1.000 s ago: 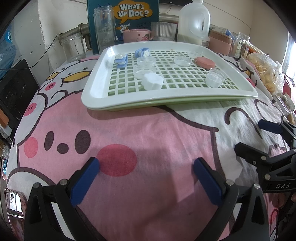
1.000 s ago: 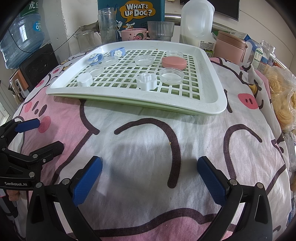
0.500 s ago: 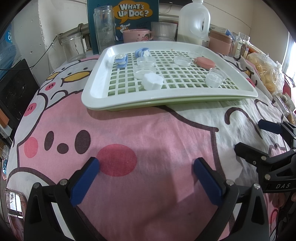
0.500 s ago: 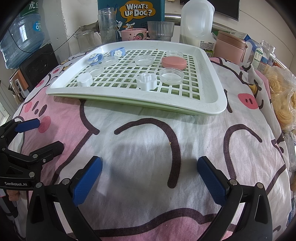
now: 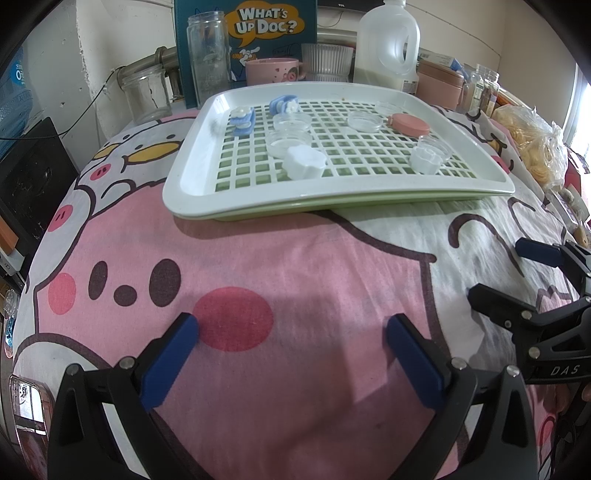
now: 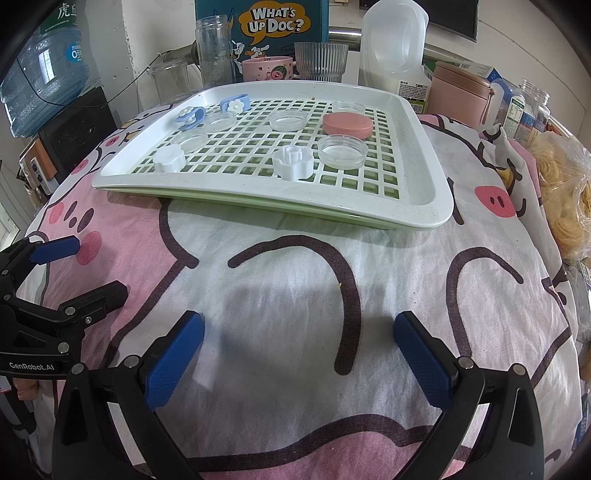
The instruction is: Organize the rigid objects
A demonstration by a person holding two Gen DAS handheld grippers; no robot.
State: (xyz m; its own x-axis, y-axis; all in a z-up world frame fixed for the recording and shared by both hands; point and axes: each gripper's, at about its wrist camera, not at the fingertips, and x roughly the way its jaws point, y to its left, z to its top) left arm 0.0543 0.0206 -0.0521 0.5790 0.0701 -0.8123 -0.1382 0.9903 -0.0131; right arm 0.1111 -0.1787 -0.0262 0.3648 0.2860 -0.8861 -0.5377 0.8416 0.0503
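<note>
A white slotted tray [image 5: 184, 184] [image 6: 436, 184] lies on the far half of a cartoon cloth. On it are two white flower-shaped caps [image 5: 304, 161] [image 6: 292, 163], a pink round lid [image 5: 409, 123] [image 6: 347, 124], several clear round lids [image 6: 343, 151] and two blue flower clips [image 5: 242, 120] [image 6: 233, 103]. My left gripper [image 5: 291, 354] is open and empty over the cloth, well short of the tray. My right gripper [image 6: 299, 354] is open and empty too, beside it on the right.
Behind the tray stand glass jars [image 5: 207, 55], a pink mug [image 6: 267, 70], a ribbed glass [image 6: 320, 61], a milk jug [image 6: 397, 44], a pink container [image 6: 458, 92] and a blue box [image 5: 266, 29]. A bag of noodles [image 6: 565, 192] lies at the right edge.
</note>
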